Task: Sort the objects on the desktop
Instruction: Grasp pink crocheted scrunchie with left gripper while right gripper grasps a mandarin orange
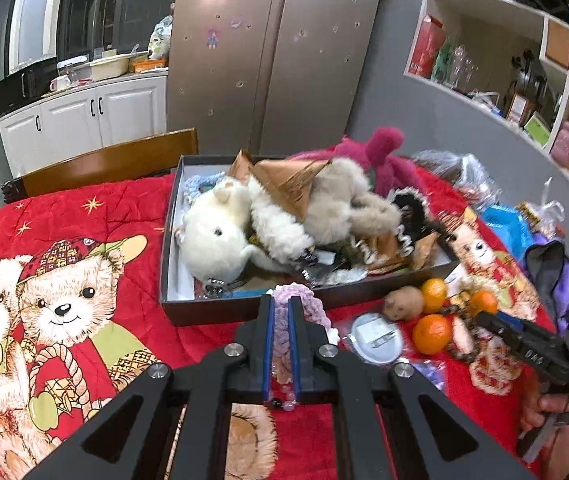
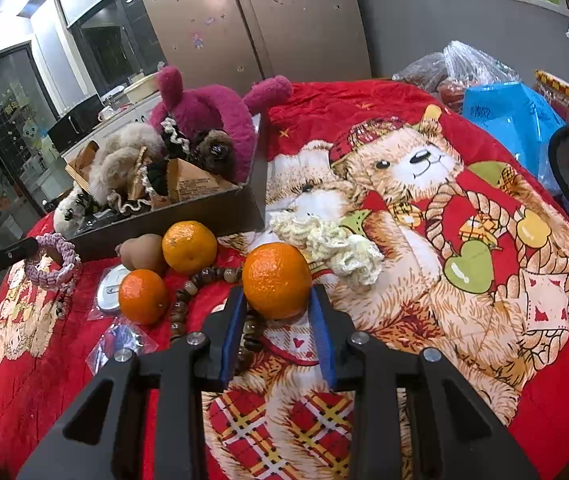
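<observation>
My left gripper (image 1: 281,300) is shut on a pale purple crocheted scrunchie (image 1: 302,302) and holds it just in front of the near wall of the dark box (image 1: 244,306) full of plush toys; the scrunchie also shows in the right wrist view (image 2: 50,264). My right gripper (image 2: 276,304) has its blue pads on either side of a tangerine (image 2: 276,280) that rests on the red bear blanket. Two more tangerines (image 2: 189,246) (image 2: 142,296) and a brown bead bracelet (image 2: 188,292) lie beside it. A cream crocheted scrunchie (image 2: 332,246) lies just beyond.
The box holds a white plush (image 1: 216,232), a beige plush (image 1: 336,200) and a magenta plush (image 1: 384,152). A round badge (image 1: 374,336) and a small brown toy (image 1: 402,302) lie by the tangerines. Plastic bags and a blue bag (image 2: 512,116) crowd the table's right side. A wooden chair (image 1: 116,160) stands behind.
</observation>
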{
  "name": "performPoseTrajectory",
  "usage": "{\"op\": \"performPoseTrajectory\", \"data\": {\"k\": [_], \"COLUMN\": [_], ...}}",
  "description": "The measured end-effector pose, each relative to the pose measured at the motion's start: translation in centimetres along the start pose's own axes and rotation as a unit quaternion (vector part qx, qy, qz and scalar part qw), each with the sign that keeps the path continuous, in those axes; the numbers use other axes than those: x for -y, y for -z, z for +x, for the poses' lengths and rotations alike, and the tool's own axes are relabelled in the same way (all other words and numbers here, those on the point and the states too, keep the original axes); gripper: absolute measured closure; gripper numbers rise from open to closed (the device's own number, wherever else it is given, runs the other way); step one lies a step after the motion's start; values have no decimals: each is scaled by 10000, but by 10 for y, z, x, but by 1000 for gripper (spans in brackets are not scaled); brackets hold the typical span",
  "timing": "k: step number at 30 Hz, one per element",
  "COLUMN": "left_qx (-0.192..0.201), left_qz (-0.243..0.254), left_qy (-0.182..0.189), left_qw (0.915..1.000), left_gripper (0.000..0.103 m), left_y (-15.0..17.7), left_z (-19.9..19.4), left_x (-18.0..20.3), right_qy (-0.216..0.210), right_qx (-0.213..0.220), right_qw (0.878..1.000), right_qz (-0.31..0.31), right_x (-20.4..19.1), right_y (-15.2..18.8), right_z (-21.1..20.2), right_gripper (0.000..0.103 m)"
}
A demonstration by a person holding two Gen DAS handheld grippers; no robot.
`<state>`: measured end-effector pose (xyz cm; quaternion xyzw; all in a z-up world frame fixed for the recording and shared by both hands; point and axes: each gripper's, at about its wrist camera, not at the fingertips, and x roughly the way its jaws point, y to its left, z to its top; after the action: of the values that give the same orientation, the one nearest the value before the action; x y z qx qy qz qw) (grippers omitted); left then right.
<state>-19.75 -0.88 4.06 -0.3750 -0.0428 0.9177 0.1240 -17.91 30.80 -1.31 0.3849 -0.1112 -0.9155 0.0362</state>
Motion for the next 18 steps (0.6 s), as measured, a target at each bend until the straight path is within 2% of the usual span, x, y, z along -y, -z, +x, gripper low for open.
{"op": "performPoseTrajectory", "data": {"k": [6, 11, 18], "left_qx": [277, 380, 655], "left_qz": [287, 276, 303], "left_qy": [-105, 76, 78], "left_qw": [9991, 9989, 9974], "left_gripper": [96, 96, 96], "left_y": [-4, -9, -17], "left_z": [-19, -33, -56], "left_x": [16, 19, 19], "right_qy": [-106, -379, -658], "right_qx": [367, 455, 643], "right_qw": [9991, 9980, 9951], "right_qz": [-193, -229, -376], "right_x": [-12, -21, -33], "right_y": [-1, -1, -4], "right_z": [-16, -25, -42], "right_gripper": [71, 71, 71]}}
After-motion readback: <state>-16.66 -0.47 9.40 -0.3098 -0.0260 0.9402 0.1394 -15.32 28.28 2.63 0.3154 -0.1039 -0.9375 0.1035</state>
